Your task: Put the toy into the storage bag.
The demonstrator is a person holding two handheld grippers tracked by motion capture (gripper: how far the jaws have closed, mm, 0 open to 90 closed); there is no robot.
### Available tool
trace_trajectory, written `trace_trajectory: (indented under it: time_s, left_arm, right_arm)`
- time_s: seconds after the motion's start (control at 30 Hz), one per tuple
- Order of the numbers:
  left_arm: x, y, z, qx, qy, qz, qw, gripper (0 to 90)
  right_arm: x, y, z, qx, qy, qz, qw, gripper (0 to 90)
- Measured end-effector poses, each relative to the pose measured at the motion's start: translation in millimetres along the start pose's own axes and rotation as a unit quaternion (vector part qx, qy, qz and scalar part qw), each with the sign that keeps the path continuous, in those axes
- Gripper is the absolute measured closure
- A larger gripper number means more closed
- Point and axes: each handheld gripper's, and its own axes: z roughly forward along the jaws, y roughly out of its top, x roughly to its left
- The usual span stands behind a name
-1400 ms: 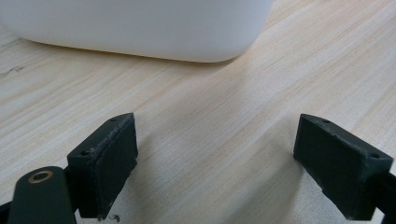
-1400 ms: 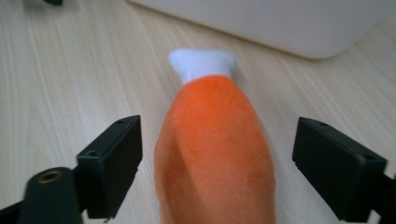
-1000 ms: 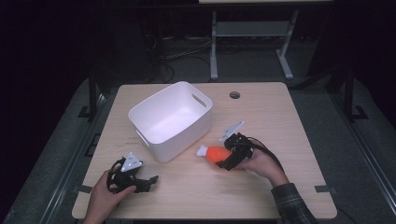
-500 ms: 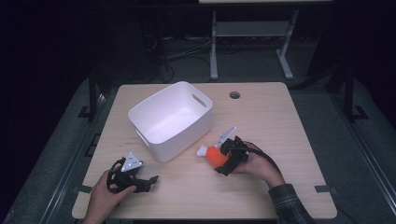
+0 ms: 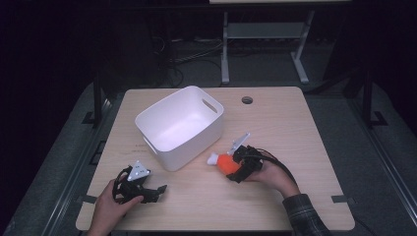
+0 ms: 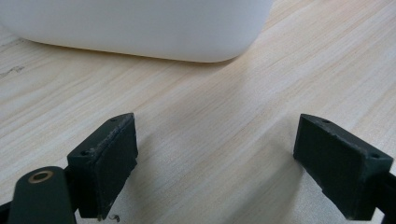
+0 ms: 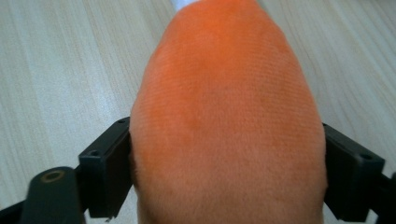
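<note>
An orange plush toy (image 5: 223, 161) with a white tip lies on the wooden table (image 5: 295, 128), just right of the white bin (image 5: 192, 147). My right gripper (image 5: 232, 168) comes at it from the right. In the right gripper view the toy (image 7: 224, 93) fills the gap of the gripper (image 7: 229, 184), and both pads (image 7: 109, 170) press into its sides. These jaws have just been closing on it. My left gripper (image 5: 158, 190) rests at the table's front left. Its jaws (image 6: 229, 172) stand wide open over bare wood, facing the bin's wall (image 6: 140, 28).
The white bin holds nothing that I can see and has a handle cut-out on its far side. A round cable hole (image 5: 247, 100) sits near the table's back edge. Dark floor and a metal stand (image 5: 265, 34) lie beyond the table.
My right gripper has edged a little left onto the orange toy, which now sits deeper between its jaws. The left hand and the bin have not moved.
</note>
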Motion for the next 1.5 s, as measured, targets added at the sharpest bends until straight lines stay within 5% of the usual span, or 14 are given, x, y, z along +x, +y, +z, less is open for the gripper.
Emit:
trace_trajectory:
  time_s: [0.5,1.5]
  left_arm:
    - [0.0,0.0,0.0,0.000,0.000,0.000,1.0000,12.7]
    - [0.0,0.0,0.0,0.000,0.000,0.000,1.0000,12.7]
  right_arm:
    - [-1.7,-2.2,-9.4,-0.012,0.001,0.014,0.9998,21.7]
    - [-11.4,6.6,-60.8,-0.039,-0.015,0.017,0.9990,21.7]
